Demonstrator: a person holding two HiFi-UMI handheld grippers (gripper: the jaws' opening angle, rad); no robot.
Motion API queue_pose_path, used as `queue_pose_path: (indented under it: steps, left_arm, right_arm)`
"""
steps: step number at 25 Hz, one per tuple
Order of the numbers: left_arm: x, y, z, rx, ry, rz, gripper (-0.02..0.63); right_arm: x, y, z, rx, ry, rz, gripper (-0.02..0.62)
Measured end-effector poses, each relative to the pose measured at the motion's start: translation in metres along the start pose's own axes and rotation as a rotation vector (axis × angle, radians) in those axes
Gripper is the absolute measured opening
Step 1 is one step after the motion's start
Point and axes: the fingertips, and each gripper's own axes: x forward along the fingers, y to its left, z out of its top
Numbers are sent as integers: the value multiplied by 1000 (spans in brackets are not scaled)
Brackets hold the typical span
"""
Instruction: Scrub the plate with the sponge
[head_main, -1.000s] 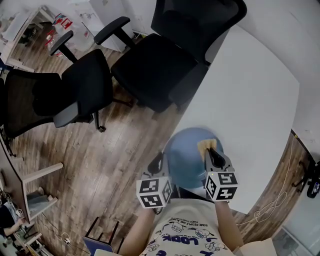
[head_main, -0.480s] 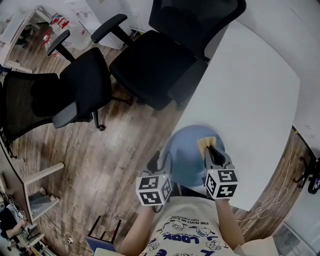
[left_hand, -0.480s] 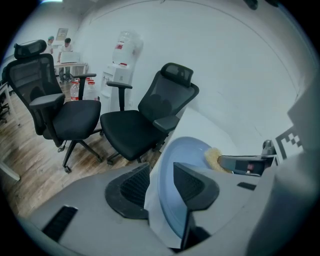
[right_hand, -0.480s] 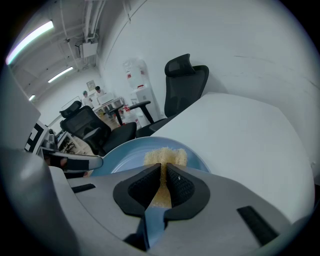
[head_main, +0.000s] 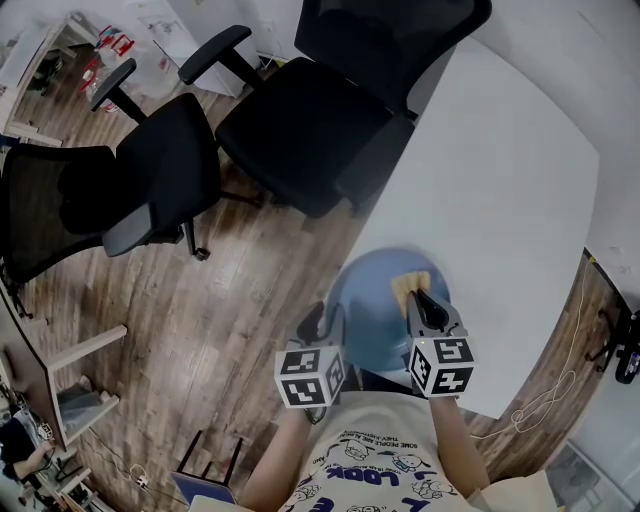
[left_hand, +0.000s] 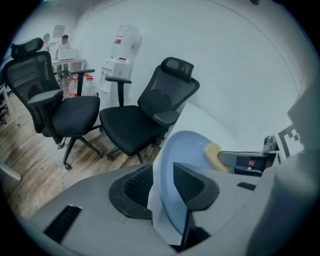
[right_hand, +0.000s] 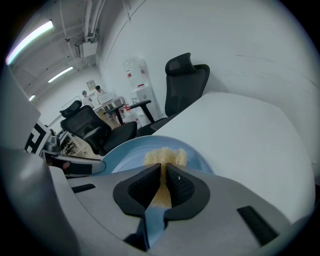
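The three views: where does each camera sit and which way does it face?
Head view: on the person's head, looking down at the plate on the table; left gripper, right gripper show.
Left gripper view: on the left gripper, facing the chairs; its open jaws straddle the plate's rim.
Right gripper view: on the right gripper, facing the table; jaws shut on the sponge.
All share plate and sponge.

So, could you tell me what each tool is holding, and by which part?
The right tool grips the sponge by its near end. The left tool holds nothing: its jaws have just been opening, with the plate between them.
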Motion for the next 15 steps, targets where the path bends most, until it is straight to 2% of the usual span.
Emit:
queue_pose_path:
  steps: [7,11,15]
  left_arm:
    - [8,4,-10,-15,49,-6,126]
    - [9,6,-11,-4,60,7,52]
    - [10,5,-13,4,78,4,35]
  right_arm:
    - [1,0,0,1,2,-3,44]
    - [1,-1,-1,5,4,-9,44]
    - [-1,-3,-1,9,2,-15,44]
